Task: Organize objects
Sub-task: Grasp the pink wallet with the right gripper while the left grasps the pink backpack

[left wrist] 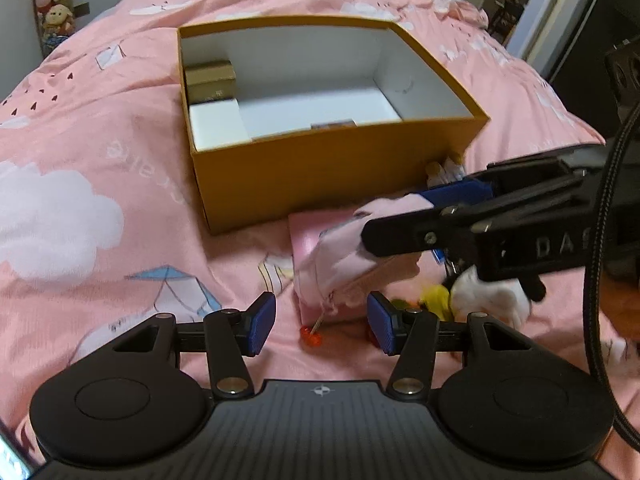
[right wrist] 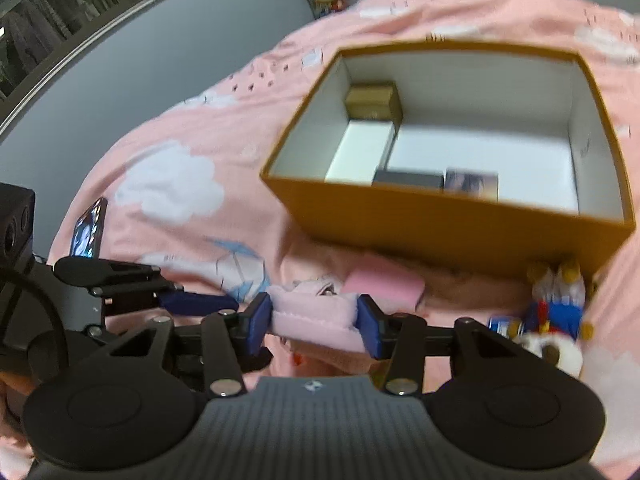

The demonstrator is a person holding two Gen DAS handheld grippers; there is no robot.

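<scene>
In the left wrist view, a cloud-print pink bed [left wrist: 80,128] fills the left and centre of the frame; reversed pale lettering on the cover, left of centre, is too faint to read. At lower centre the left tool [left wrist: 321,322] sits with its blue pads apart and nothing between them, hovering just over a red bead [left wrist: 311,335] on a string that hangs from the pouch [left wrist: 340,256]. I judge it is waiting there to steady or take whatever comes next.

Upper centre, the box [left wrist: 320,184] stands open on the bed, and a gold carton [left wrist: 210,80] and a white carton [left wrist: 218,128] are already packed against its left wall, probably to leave the rest of the floor free. Right of centre, the right tool [left wrist: 384,224] reaches in from the right edge, clamped on the soft pink pouch and lifting it off a pink card [left wrist: 306,236]; the letters "DAS" show on its black body.

In the right wrist view, a phone [right wrist: 89,230] leans at the left edge. The pouch is squeezed between the pads at centre, in front of the box, likely headed inside. At lower right a plush toy [right wrist: 556,312] lies against the box's near corner.
</scene>
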